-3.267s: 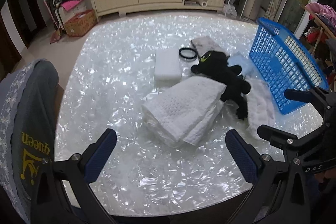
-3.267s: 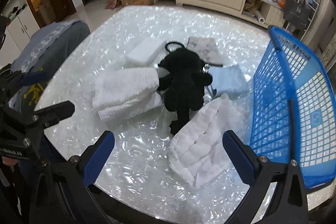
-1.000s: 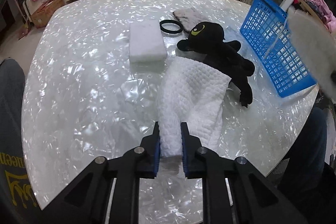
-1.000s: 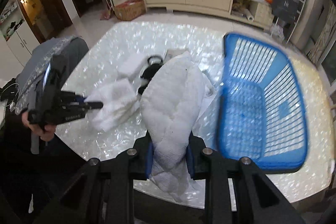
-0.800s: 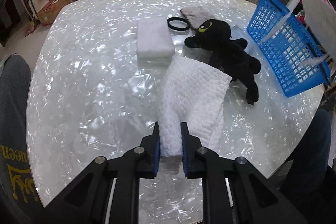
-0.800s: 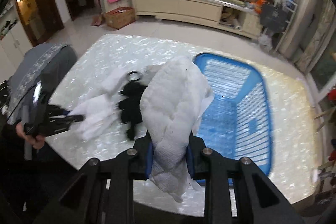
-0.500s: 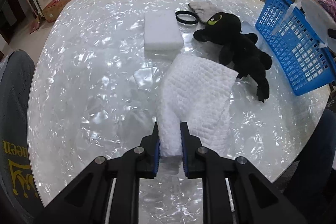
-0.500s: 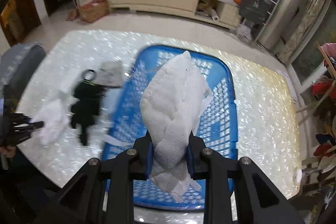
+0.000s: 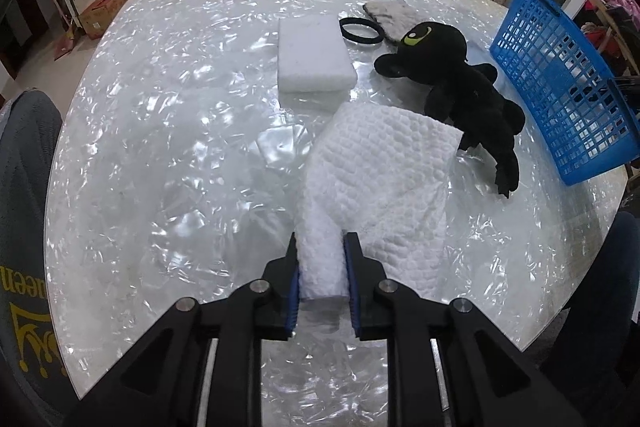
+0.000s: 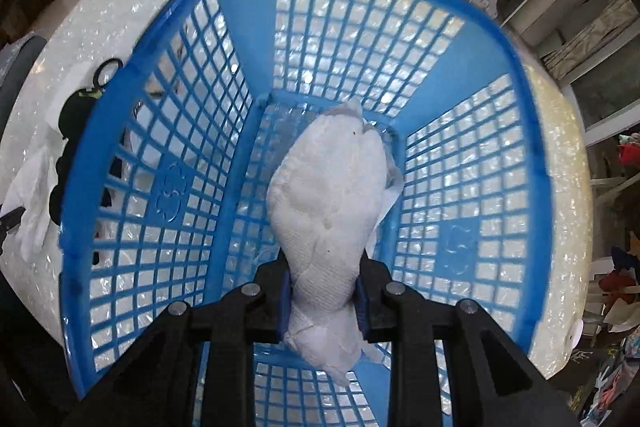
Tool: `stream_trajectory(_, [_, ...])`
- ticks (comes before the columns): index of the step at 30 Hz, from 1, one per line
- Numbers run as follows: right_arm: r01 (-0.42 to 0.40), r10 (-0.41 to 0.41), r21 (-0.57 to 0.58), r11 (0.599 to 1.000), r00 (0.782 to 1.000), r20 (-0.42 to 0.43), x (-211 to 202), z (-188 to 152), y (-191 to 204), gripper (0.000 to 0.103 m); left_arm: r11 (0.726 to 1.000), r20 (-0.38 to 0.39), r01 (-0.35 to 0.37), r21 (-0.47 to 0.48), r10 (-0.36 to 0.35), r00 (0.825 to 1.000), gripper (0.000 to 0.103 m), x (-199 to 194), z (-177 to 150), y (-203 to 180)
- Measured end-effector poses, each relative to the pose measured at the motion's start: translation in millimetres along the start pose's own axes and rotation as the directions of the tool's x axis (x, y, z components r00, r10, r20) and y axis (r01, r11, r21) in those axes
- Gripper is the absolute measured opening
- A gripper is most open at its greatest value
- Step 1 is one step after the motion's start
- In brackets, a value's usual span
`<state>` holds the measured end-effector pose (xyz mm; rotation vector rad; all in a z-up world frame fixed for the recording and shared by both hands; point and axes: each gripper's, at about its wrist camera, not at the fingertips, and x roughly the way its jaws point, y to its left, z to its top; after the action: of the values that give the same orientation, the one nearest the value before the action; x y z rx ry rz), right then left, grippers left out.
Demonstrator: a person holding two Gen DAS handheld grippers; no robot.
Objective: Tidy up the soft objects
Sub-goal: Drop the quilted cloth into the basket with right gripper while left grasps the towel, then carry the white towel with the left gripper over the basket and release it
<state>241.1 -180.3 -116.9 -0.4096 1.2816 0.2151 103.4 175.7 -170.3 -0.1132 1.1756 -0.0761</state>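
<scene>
Right gripper (image 10: 322,291), clamped on a white cloth (image 10: 332,187), hangs inside the otherwise empty basket (image 10: 500,39); left gripper (image 9: 322,277) pinches a towel (image 9: 380,167) on the table (image 9: 168,131), plush (image 9: 460,87) and sponge (image 9: 314,55) unsorted.

A pearly white table (image 9: 168,115) carries a white foam block (image 9: 314,55) near its middle, a black ring (image 9: 360,31) and grey cloth (image 9: 394,15) toward the far edge, a black plush (image 9: 460,83), a white waffle towel (image 9: 384,171), and a blue basket (image 9: 560,79) at the right edge.
</scene>
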Motion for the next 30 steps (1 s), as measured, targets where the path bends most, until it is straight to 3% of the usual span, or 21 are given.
stream_trajectory(6, [0.000,0.000,-0.025,1.000,1.000,-0.024,-1.1,0.2,10.9,0.025,1.000,0.015,-0.010,0.007,0.010,1.000,0.020,0.1,-1.8,-1.2])
stream_trajectory(8, [0.007,-0.007,-0.017,1.000,1.000,-0.021,-1.2,-2.1,8.4,0.051,1.000,0.020,-0.017,0.010,0.017,1.000,0.027,-0.1,-2.8,-2.5])
stream_trajectory(9, [0.012,-0.012,-0.015,1.000,1.000,-0.015,-2.7,-4.3,7.1,0.059,0.999,0.020,-0.031,0.007,0.031,0.999,0.028,0.2,-3.0,-2.5])
stream_trajectory(10, [0.018,-0.019,-0.016,1.000,1.000,-0.006,-7.1,-4.3,6.8,0.074,0.999,0.022,-0.043,0.006,0.043,0.999,0.028,0.3,-3.3,-2.8])
stream_trajectory(11, [0.038,-0.038,-0.026,0.999,0.999,0.009,-11.6,-5.5,8.4,0.077,0.999,0.023,-0.043,0.009,0.043,0.999,0.028,0.3,-3.1,-2.8])
stream_trajectory(15, [0.062,-0.061,-0.039,0.997,0.997,0.037,-24.8,-15.0,10.9,0.079,0.998,0.021,-0.057,0.001,0.057,0.998,0.046,2.1,-1.6,-1.4])
stream_trajectory(19, [0.019,-0.020,0.005,1.000,0.996,0.087,-48.3,-28.0,4.7,0.083,0.998,0.017,-0.067,0.002,0.067,0.998,0.046,3.6,-0.2,0.0])
stream_trajectory(22, [-0.017,0.013,0.027,1.000,0.991,0.137,-69.8,-43.1,2.8,0.089,0.999,0.010,-0.047,-0.009,0.047,0.999,0.027,3.6,1.8,1.9])
stream_trajectory(24, [-0.033,0.027,0.031,0.999,0.987,0.158,-83.2,-52.1,6.5,0.090,1.000,0.009,-0.010,-0.015,0.010,1.000,0.022,2.8,1.4,0.7])
stream_trajectory(27, [-0.054,0.047,0.036,0.998,0.982,0.182,-93.9,-66.8,7.8,0.091,0.999,0.019,-0.033,0.006,0.033,0.999,0.016,0.1,0.6,-6.6])
stream_trajectory(30, [-0.079,0.070,0.037,0.996,0.977,0.199,-96.5,-75.9,9.2,0.093,1.000,0.027,0.002,-0.002,-0.002,1.000,0.014,-5.2,1.4,-8.9])
